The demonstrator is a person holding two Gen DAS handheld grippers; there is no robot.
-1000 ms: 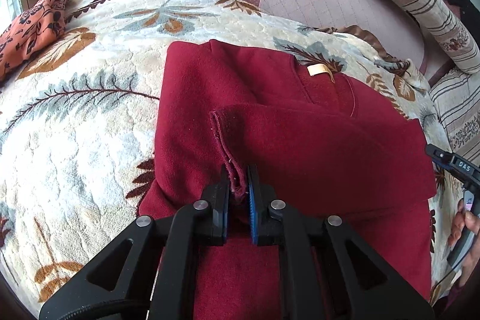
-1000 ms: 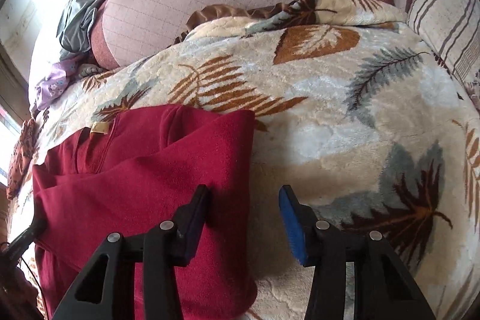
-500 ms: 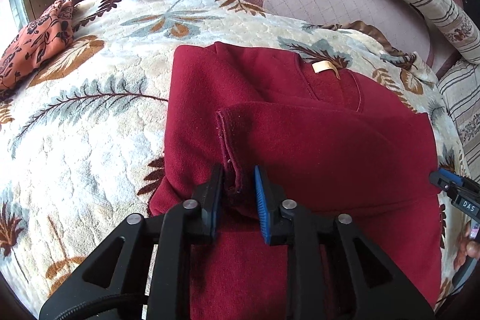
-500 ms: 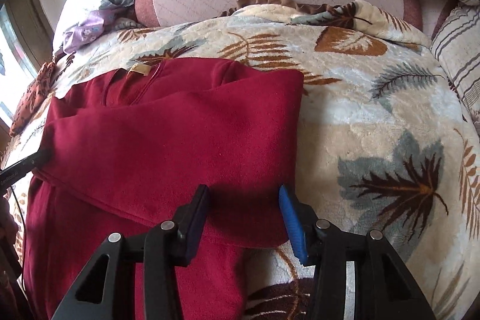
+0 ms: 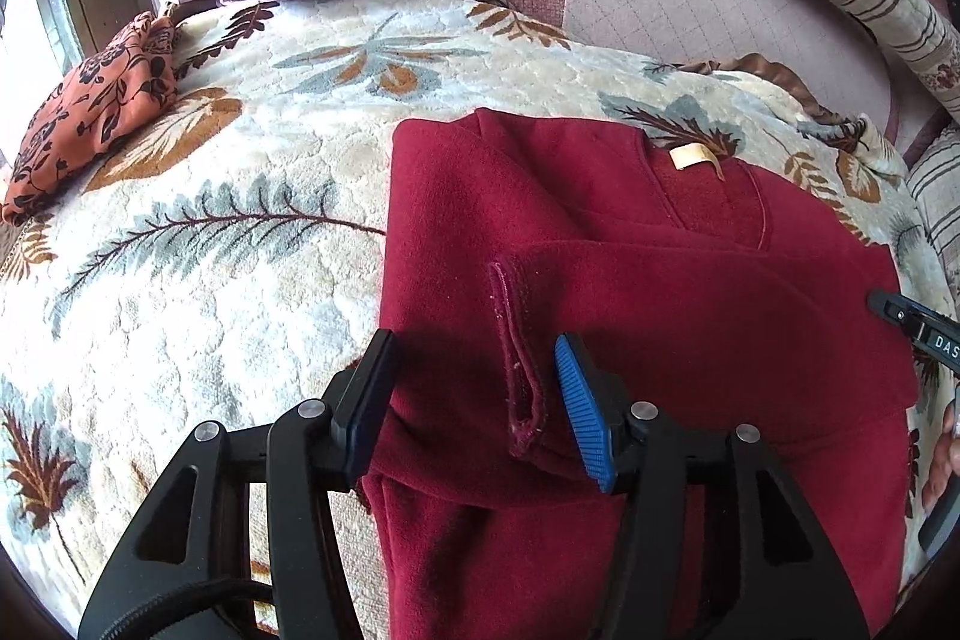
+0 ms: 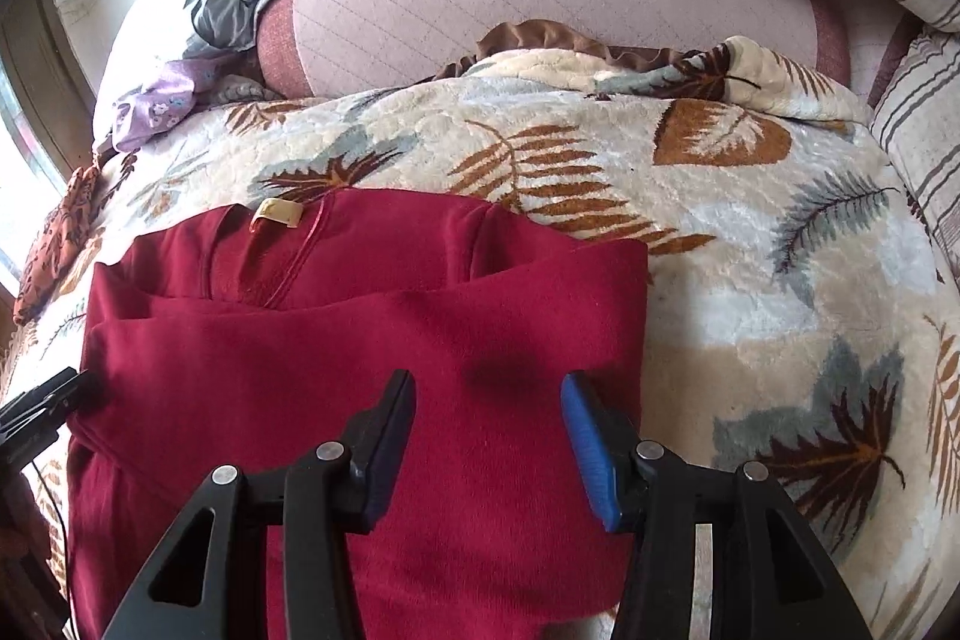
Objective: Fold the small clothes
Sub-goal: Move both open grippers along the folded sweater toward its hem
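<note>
The left gripper (image 5: 474,394), clamped on the sleeve cuff (image 5: 521,388) a second ago, now stands released, jaws wide around the hem; the sleeve is laid across the body, that fold apparently done; the red fleece sweater (image 5: 630,292) lies flat on the plush leaf-print blanket (image 5: 240,232), tan label (image 5: 690,156) at one o'clock; the right gripper (image 6: 487,430) hovers spread, holding nothing, over the soft nap.

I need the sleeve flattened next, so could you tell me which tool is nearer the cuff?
Left. The left tool is open and straddles the cuff; the right tool hovers open over the sweater's opposite side.
</note>
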